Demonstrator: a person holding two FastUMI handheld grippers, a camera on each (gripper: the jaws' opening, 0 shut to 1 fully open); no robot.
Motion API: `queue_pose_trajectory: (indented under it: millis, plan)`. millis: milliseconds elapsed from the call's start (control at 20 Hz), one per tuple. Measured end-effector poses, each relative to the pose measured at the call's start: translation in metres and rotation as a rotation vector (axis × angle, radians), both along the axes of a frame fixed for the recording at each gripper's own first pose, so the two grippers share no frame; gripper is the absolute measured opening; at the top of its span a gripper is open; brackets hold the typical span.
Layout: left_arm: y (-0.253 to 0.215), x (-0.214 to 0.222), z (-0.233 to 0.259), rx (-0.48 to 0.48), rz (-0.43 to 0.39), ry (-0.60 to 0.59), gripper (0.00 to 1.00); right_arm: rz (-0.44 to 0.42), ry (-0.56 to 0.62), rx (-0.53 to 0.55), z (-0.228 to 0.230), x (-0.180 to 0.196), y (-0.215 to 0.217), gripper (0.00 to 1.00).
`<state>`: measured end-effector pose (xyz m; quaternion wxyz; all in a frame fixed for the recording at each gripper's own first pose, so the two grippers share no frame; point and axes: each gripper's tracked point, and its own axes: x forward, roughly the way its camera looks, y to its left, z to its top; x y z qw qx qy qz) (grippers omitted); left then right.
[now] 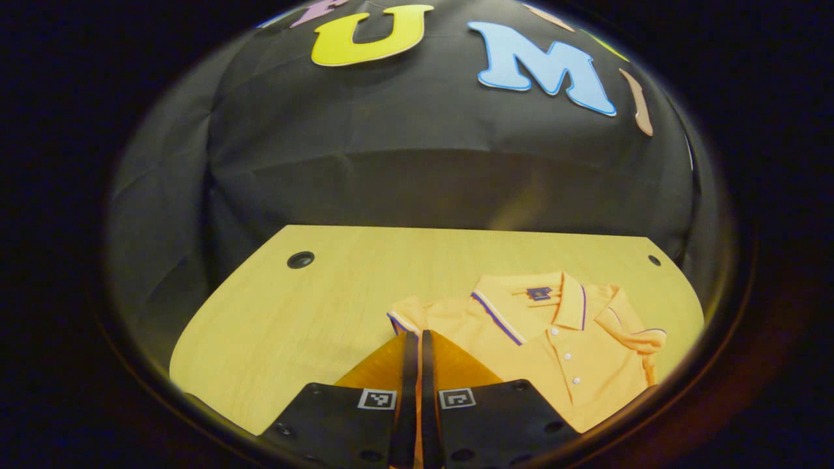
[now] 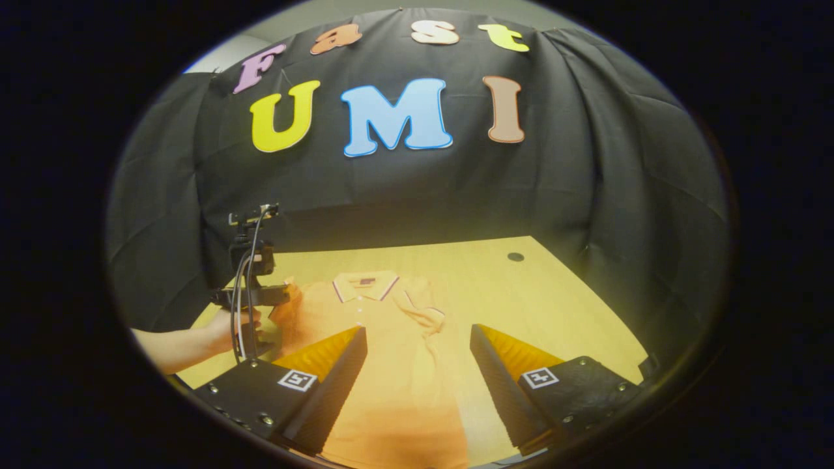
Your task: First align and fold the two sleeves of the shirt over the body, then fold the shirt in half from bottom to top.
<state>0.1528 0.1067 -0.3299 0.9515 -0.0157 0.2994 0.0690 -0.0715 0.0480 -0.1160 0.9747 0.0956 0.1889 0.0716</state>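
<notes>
two grippers (image 1: 414, 339) (image 2: 417, 339), one shirt (image 2: 384, 339)

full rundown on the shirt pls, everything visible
The shirt is an orange short-sleeved polo of soft knit-looking fabric, with a dark-striped collar, a dark neck label and a white-buttoned placket. It lies front up on the wooden table, collar toward the booth wall. One sleeve is already folded over the body and rumpled. The left gripper looks shut on fabric near the other sleeve. The right gripper hovers open above the body.
</notes>
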Motion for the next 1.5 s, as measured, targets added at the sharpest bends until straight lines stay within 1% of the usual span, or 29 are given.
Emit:
queue_pose_trajectory:
  millis: [250,450,650,700,750,800,950,1000,1050,1100,1150,1200,1250,1350,1500]
  plan:
    - [-0.03,0.001,-0.012,0.018,-0.063,0.034,0.1,-0.005,0.025,0.024,-0.012,-0.001,-0.007,0.98]
    - [-0.039,-0.001,-0.02,0.044,-0.077,0.066,0.1,0.01,0.038,0.029,-0.021,0.0,-0.01,0.98]
    - [-0.048,-0.004,-0.02,0.059,-0.081,0.073,0.1,0.042,0.039,0.026,-0.028,0.004,-0.013,0.98]
    - [-0.05,-0.006,-0.019,0.059,-0.08,0.075,0.14,0.052,0.037,0.027,-0.029,0.006,-0.014,0.98]
    - [-0.052,-0.008,-0.019,0.053,-0.083,0.078,0.15,0.064,0.033,0.026,-0.031,0.008,-0.016,0.98]
    - [-0.055,-0.011,-0.017,0.043,-0.085,0.079,0.21,0.075,0.028,0.021,-0.032,0.011,-0.018,0.98]
    - [-0.064,-0.019,-0.003,0.025,-0.094,0.069,0.27,0.119,0.01,0.004,-0.035,0.017,-0.02,0.98]
    - [-0.068,-0.023,0.003,0.022,-0.1,0.058,0.34,0.138,0.003,0.0,-0.035,0.018,-0.02,0.98]
    - [-0.071,-0.027,0.008,0.025,-0.103,0.051,0.48,0.159,-0.007,-0.006,-0.036,0.02,-0.019,0.98]
    - [-0.071,-0.032,0.014,0.032,-0.101,0.044,0.67,0.179,-0.017,-0.016,-0.037,0.021,-0.019,0.98]
    - [-0.073,-0.038,0.019,0.034,-0.1,0.038,0.8,0.201,-0.028,-0.028,-0.038,0.023,-0.018,0.98]
    - [-0.076,-0.044,0.024,0.033,-0.101,0.034,0.88,0.224,-0.038,-0.04,-0.039,0.023,-0.018,0.98]
    - [-0.078,-0.052,0.029,0.032,-0.097,0.029,0.87,0.247,-0.048,-0.048,-0.04,0.023,-0.015,0.98]
    - [-0.081,-0.069,0.04,0.03,-0.084,0.021,0.94,0.289,-0.057,-0.057,-0.044,0.021,-0.012,0.98]
    - [-0.082,-0.094,0.056,0.042,-0.085,0.0,0.96,0.312,-0.061,-0.049,-0.047,0.015,-0.009,0.98]
